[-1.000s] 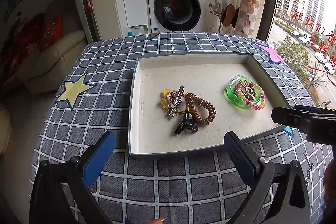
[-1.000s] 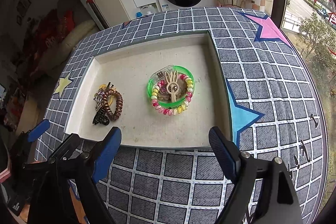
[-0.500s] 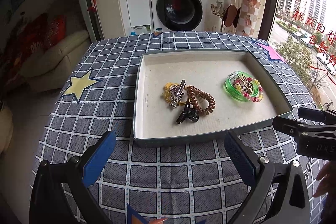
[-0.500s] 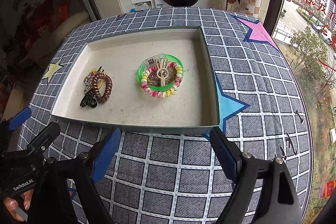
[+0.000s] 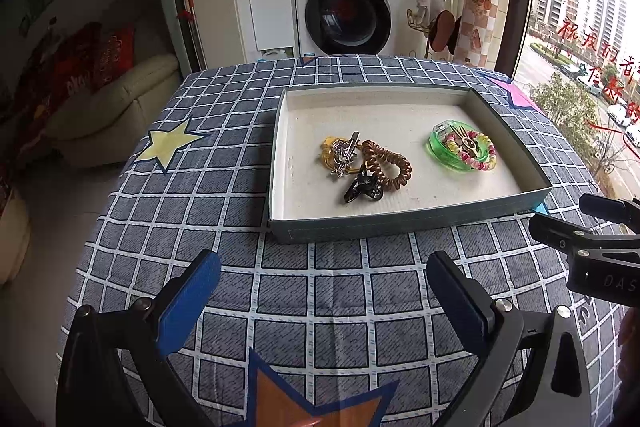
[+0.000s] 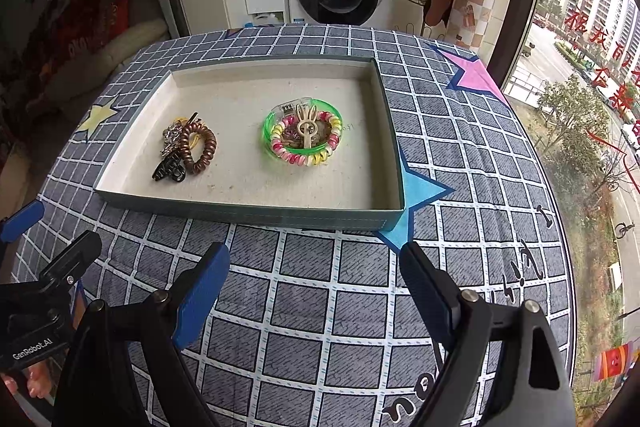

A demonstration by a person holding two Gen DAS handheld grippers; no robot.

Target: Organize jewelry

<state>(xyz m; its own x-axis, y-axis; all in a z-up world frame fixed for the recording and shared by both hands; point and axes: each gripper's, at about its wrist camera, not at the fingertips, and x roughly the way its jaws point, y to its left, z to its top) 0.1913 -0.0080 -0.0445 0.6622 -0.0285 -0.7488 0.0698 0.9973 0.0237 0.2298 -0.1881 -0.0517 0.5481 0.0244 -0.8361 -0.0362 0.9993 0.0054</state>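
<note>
- Tray (image 5: 404, 225) (image 6: 248, 213): shallow, grey-green walls, pale floor, sits on the checked cloth (image 5: 320, 291) (image 6: 360, 291). One open compartment only.
- Tray contents, left cluster, seen from my left claw's camera: brown coil tie (image 5: 386, 165) (image 6: 200, 149); silver clip (image 5: 343, 157) at its 9 o'clock, lying over a yellow tie (image 5: 326, 151); black clip (image 5: 362, 187) (image 6: 168, 171) at the coil's 7 o'clock, touching it.
- Tray contents, right group: green ring dish (image 5: 460, 147) (image 6: 303, 135), well apart from the cluster, at its 3 o'clock. It holds a pink-yellow coil tie (image 5: 478, 157) (image 6: 306, 155) along its near rim and a cream rabbit clip (image 6: 307, 123) across the middle.
- Rest of the tray floor is bare.
- My left claw (image 5: 320, 297): jaws wide, nothing between the pads, over the cloth at the tray's 6 o'clock, clear of the wall.
- My right claw (image 6: 316, 281): jaws wide, nothing held, also over the cloth near the front wall, off the tray's right corner.
- Each claw shows at the edge of the other's view.
</note>
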